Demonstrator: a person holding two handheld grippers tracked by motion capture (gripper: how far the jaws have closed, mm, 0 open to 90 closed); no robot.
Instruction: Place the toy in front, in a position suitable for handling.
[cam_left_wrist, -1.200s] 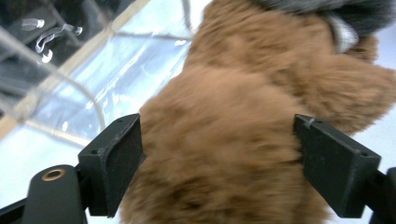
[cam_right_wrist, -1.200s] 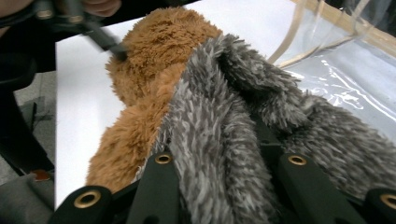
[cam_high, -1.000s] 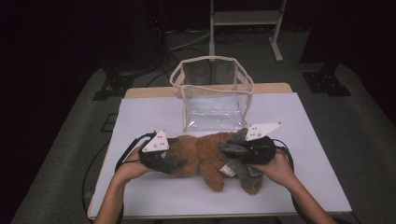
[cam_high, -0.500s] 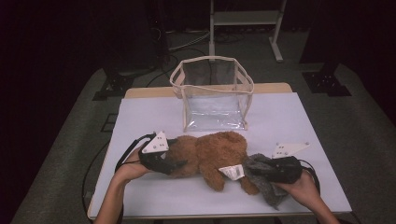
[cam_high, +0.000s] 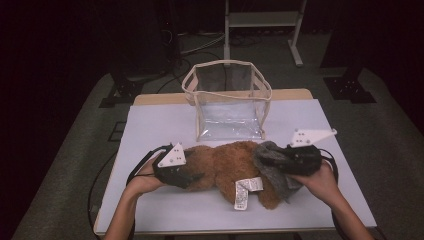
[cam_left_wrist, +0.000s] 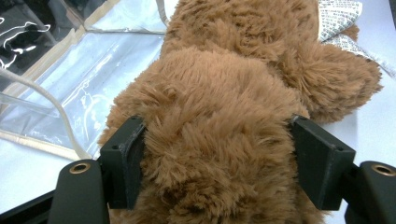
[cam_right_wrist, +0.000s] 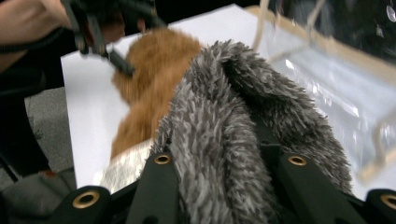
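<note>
**A:** From the high view, where were your tools?

**B:** Your left gripper (cam_high: 192, 178) sat at the left end of the brown plush toy (cam_high: 227, 162), which lay across the middle of the table (cam_high: 150, 125), nearer its front edge. Your right gripper (cam_high: 267, 159) pinched the grey furry piece (cam_high: 275, 172) at the toy's right end. The clear bag (cam_high: 227, 102) stood just behind, toward the back edge.

**A:** And your left gripper view?

**B:** Your jaws had just been closing, with the brown plush toy (cam_left_wrist: 219, 140) between them, fur pressed against both pads. The clear bag (cam_left_wrist: 70, 84) lay just beside it.

**A:** Your right gripper view?

**B:** Blurred, but your jaws were clamped on the grey furry piece (cam_right_wrist: 233, 121), the brown plush toy (cam_right_wrist: 149, 79) beyond it.
</note>
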